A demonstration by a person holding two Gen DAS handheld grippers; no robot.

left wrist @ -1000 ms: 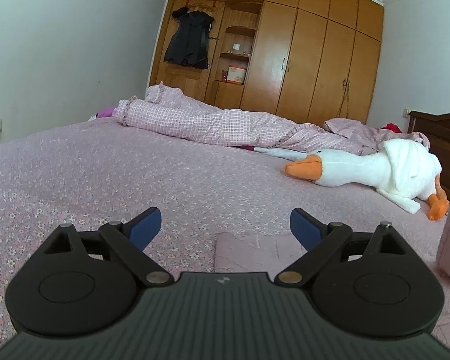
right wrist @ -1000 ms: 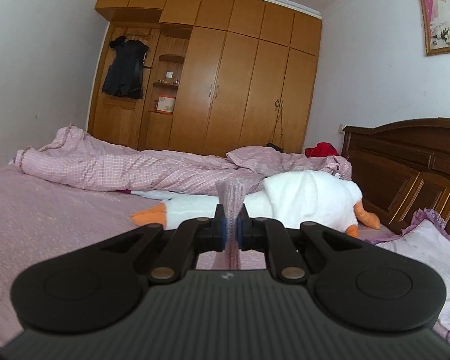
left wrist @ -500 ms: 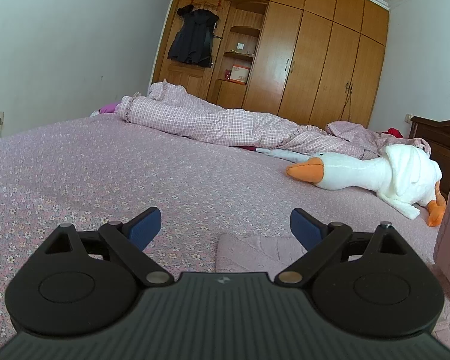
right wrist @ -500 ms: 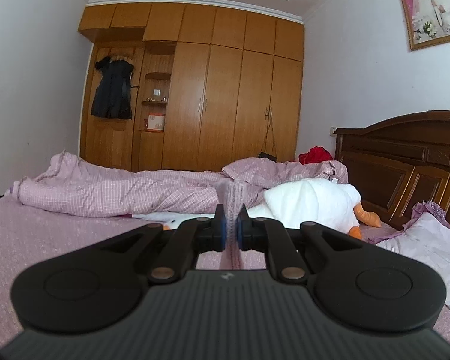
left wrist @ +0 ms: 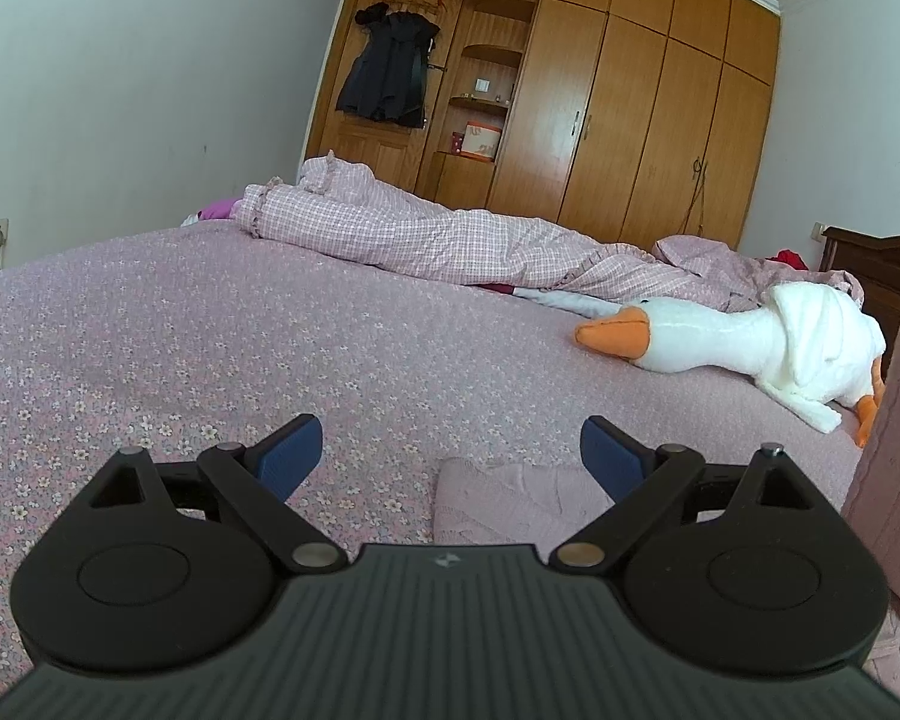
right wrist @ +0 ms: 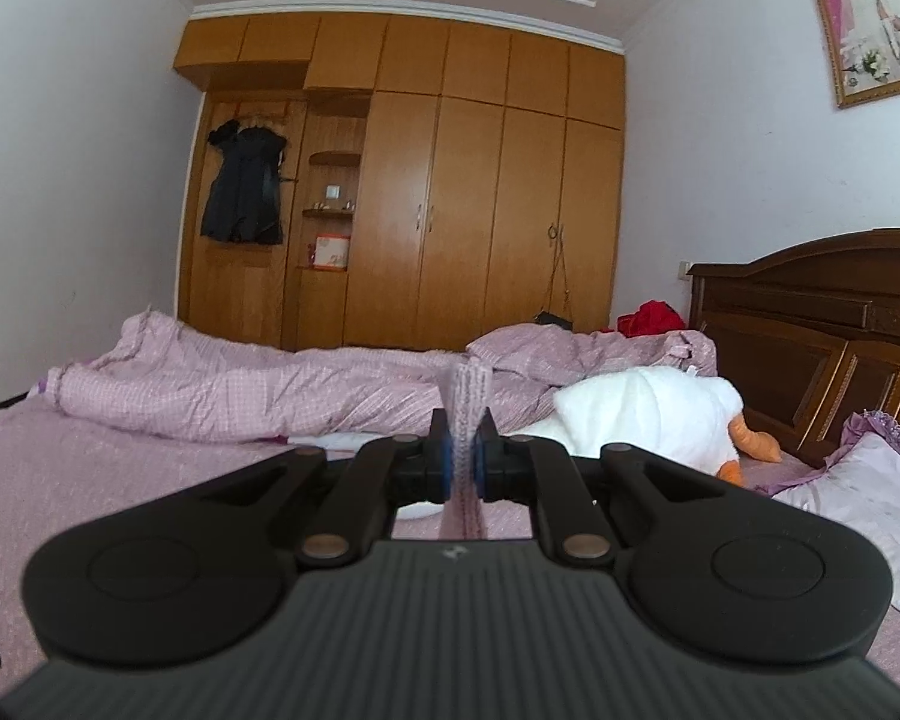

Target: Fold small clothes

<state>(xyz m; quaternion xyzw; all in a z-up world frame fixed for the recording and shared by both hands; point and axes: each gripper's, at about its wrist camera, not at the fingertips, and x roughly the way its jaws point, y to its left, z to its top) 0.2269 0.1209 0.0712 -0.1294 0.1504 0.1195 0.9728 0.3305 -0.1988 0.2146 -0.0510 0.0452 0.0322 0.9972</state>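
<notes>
Left gripper (left wrist: 450,456): blue-padded fingers spread wide, low over the floral lilac bedspread (left wrist: 210,348), nothing between them. Pale pink knitted garment (left wrist: 510,501): one part flat on the bedspread just ahead of that gripper; another hangs at the right edge, probably the same piece. Right gripper (right wrist: 462,456): fingers pinched on a raised edge of the knit. White plush goose with orange beak (left wrist: 750,348): beyond, by the checked pink quilt (left wrist: 450,240)
</notes>
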